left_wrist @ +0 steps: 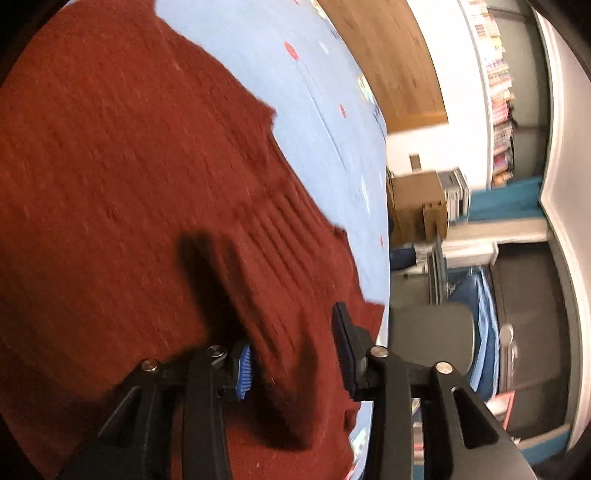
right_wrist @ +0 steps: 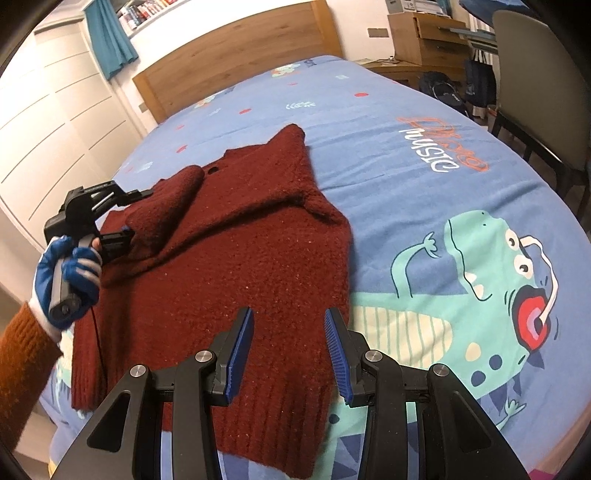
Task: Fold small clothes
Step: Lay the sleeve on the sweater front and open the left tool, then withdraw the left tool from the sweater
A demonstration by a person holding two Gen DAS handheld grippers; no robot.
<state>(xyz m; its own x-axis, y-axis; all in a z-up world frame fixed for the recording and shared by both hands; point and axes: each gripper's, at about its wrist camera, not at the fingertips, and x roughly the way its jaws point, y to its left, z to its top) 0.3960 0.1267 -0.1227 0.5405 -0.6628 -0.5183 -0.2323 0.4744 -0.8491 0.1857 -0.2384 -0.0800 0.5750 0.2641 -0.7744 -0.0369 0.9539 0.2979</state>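
Note:
A dark red knitted sweater [right_wrist: 229,258] lies on the blue bed. One sleeve [right_wrist: 166,206] is lifted and folded over the body. My left gripper [left_wrist: 291,354] holds that sleeve cuff [left_wrist: 295,295] between its blue pads, the jaws standing fairly wide around the thick knit. It also shows in the right wrist view [right_wrist: 125,221], held by a blue-gloved hand [right_wrist: 70,273] at the sweater's left side. My right gripper [right_wrist: 288,350] is open and empty, hovering above the sweater's lower hem [right_wrist: 280,424].
The blue bedsheet [right_wrist: 443,177] has a green dinosaur print [right_wrist: 480,295] to the right of the sweater. A wooden headboard [right_wrist: 236,62] stands at the far end. A chair [right_wrist: 535,92] and a wooden desk [right_wrist: 424,33] are beyond the bed's right edge. White wardrobes [right_wrist: 55,122] are on the left.

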